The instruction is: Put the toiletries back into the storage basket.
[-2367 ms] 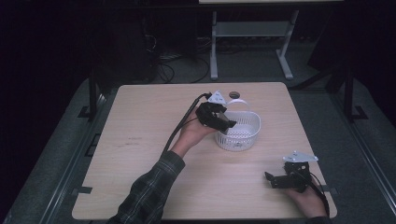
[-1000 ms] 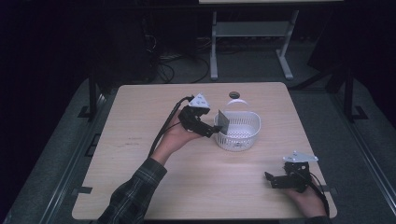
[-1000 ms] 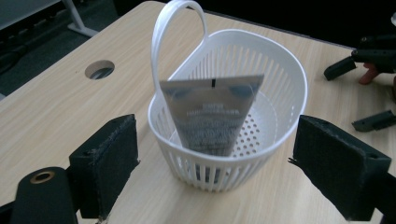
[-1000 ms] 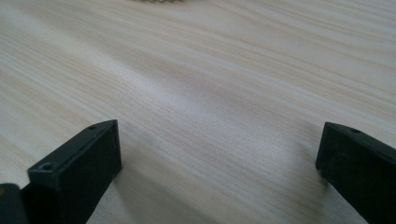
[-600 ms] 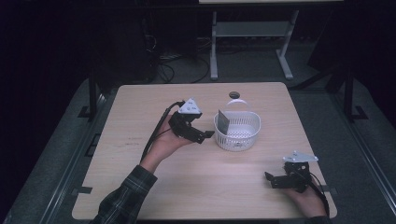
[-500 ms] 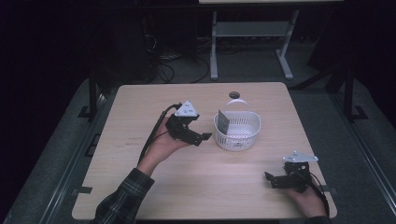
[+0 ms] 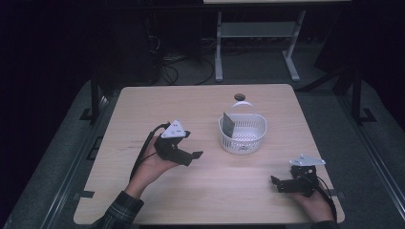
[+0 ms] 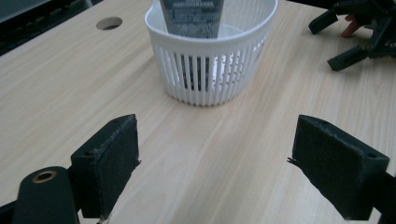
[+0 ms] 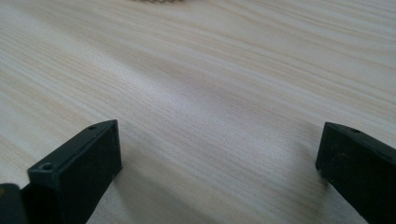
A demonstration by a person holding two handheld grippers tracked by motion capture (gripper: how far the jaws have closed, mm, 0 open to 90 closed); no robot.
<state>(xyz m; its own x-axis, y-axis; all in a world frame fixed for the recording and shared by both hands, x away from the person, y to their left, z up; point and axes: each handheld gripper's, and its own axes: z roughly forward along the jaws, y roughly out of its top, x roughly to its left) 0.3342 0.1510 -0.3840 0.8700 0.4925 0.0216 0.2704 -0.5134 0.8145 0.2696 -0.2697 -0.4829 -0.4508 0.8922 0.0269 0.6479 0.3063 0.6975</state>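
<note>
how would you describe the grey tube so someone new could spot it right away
On the wooden table, look right of centre for the white slatted basket. The grey tube stands inside it, leaning on the left wall; it is the only dark, flat thing in the basket.

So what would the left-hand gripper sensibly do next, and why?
Probably just settle on the table. The left gripper is open and holds nothing, apart from the white basket, where the grey tube already stands, so nothing seems left to carry.

I can't read the print on the grey tube (image 8: 191, 16), its top cut off by my left gripper view, its lower end hidden behind the basket (image 8: 210, 70) slats
</note>
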